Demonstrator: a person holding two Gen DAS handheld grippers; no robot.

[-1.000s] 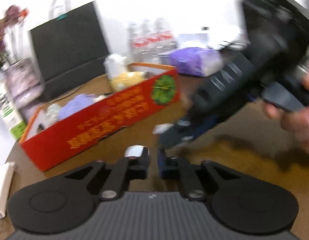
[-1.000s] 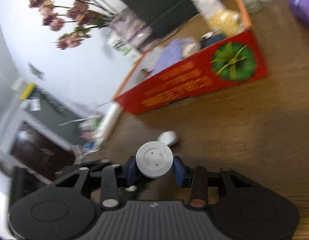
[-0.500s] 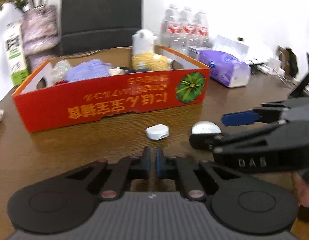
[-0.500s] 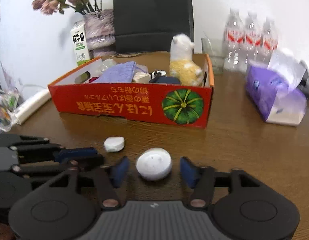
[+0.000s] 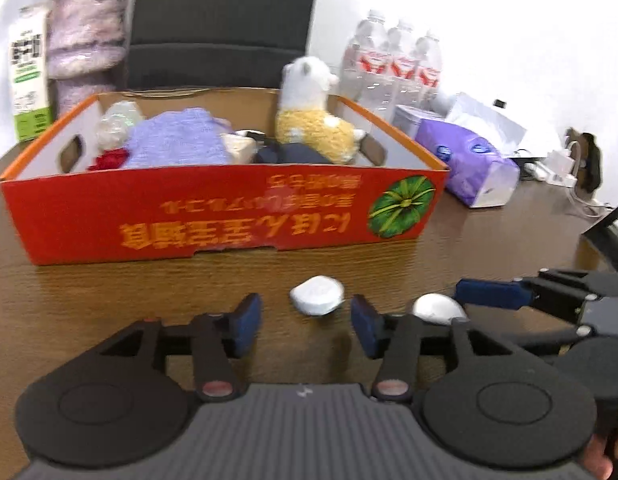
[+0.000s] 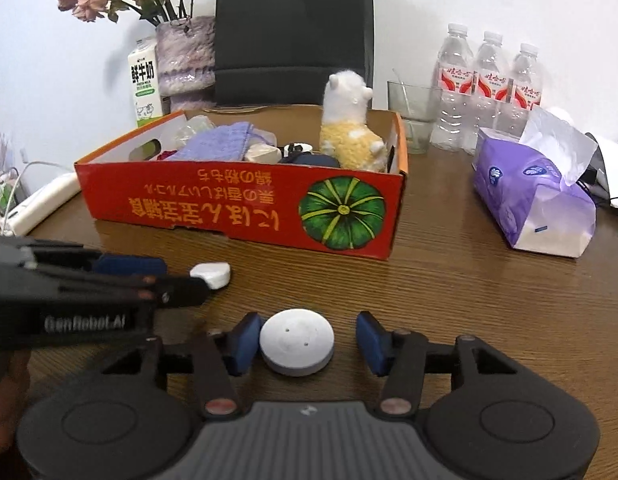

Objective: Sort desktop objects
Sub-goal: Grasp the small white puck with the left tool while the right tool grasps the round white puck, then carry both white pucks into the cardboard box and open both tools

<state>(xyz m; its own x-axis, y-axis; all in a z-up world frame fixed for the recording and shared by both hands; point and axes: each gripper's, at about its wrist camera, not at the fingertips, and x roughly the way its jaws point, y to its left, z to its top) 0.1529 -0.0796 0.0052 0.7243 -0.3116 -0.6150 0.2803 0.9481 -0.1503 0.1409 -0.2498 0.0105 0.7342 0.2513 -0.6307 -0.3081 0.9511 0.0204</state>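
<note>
A small white case [image 5: 317,295] lies on the brown table just past my left gripper [image 5: 305,322], in line with the gap between its blue pads. Those jaws are opening and touch nothing. A round white disc [image 6: 297,342] rests on the table between the pads of my right gripper [image 6: 305,340], whose jaws are closing; a gap shows on the disc's right side. In the right wrist view the left gripper's fingers [image 6: 129,266] reach in from the left beside the case [image 6: 211,274]. Behind stands the red cardboard box [image 5: 213,220] holding a plush toy, purple cloth and other items.
A purple tissue pack [image 6: 529,196] lies right of the box [image 6: 229,204]. Three water bottles [image 6: 489,80] and a glass [image 6: 413,116] stand at the back right. A milk carton [image 6: 145,84], a vase [image 6: 185,56] and a black chair [image 6: 293,32] are behind. A white power strip [image 6: 41,200] lies left.
My left jaws went from shut to open behind the white case. The right gripper set the disc on the table and let go. Both views rolled level.
</note>
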